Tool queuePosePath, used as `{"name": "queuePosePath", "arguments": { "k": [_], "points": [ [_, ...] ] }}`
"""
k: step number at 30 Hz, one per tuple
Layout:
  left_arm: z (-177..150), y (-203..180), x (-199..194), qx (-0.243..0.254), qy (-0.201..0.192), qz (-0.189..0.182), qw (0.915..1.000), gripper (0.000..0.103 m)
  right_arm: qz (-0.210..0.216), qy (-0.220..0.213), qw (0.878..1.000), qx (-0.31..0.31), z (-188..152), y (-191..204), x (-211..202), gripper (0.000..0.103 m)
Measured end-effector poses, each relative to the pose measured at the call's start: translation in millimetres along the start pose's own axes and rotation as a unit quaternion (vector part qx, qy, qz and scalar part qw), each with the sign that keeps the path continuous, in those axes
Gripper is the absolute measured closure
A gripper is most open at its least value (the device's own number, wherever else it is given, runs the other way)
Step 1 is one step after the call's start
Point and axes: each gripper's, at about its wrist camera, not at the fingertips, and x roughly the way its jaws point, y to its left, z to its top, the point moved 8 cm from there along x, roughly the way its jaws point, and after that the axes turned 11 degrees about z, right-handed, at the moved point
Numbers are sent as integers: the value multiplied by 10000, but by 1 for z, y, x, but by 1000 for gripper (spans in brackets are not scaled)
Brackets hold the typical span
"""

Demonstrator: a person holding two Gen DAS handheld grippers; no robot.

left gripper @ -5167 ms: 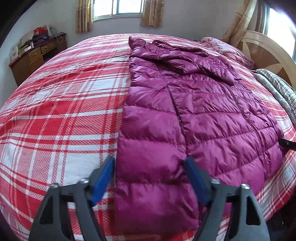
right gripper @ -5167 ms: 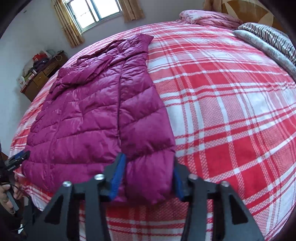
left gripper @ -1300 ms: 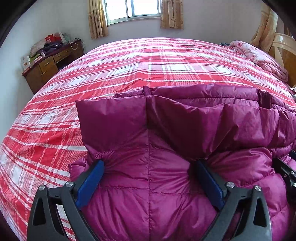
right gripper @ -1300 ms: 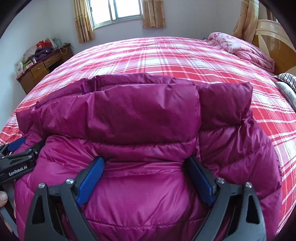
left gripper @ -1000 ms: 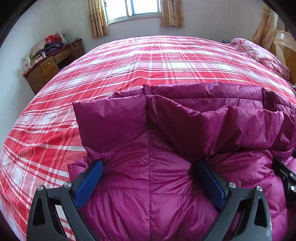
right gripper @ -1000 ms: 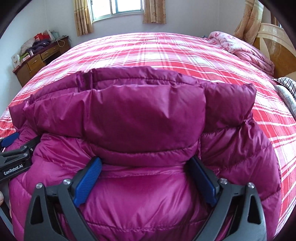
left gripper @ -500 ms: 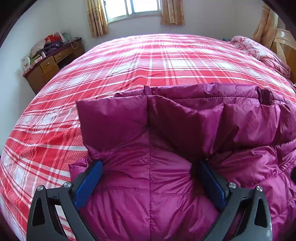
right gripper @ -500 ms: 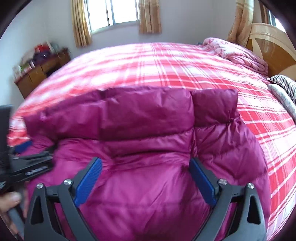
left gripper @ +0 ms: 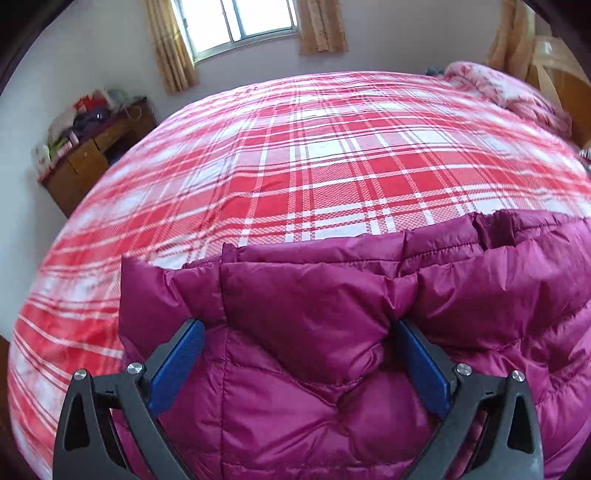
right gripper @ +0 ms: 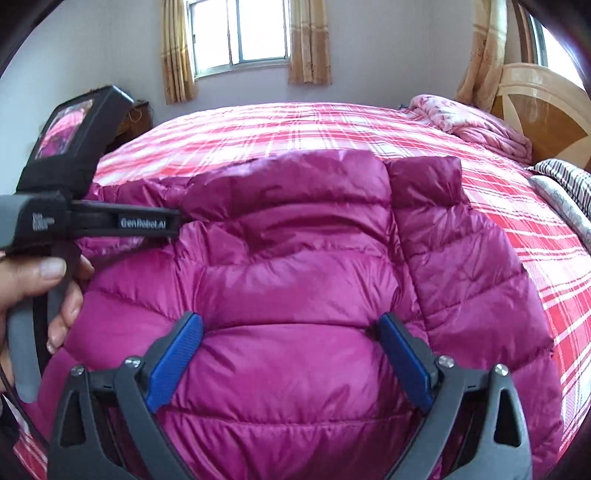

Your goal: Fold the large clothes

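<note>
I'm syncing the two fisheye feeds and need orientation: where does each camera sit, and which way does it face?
Left wrist: on the left gripper, looking along its open blue-padded fingers over the folded magenta down jacket toward the window; no hand shows.
Right wrist: on the right gripper, facing the same way over the jacket; the person's left hand shows, holding the left gripper.
Shared: jacket, plaid bedspread, window, pink quilt, headboard.
</note>
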Motion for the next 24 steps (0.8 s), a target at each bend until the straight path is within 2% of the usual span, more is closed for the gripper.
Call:
{"name": "queuePosePath", "arguments": {
  "k": [3,7,24],
  "points": [
    [-5,-1,2,-128,14,-104,9999,1,31,199,9998,79,2,-3,8,0],
    [-9,1,5,-262,39,-233,9994,1,-4,334,9994,106,1,-7,13,0],
    [-10,0,11,-266,60,-280,9992,1,-233,355,9991,39,-3,-2,16,0]
  ]
}}
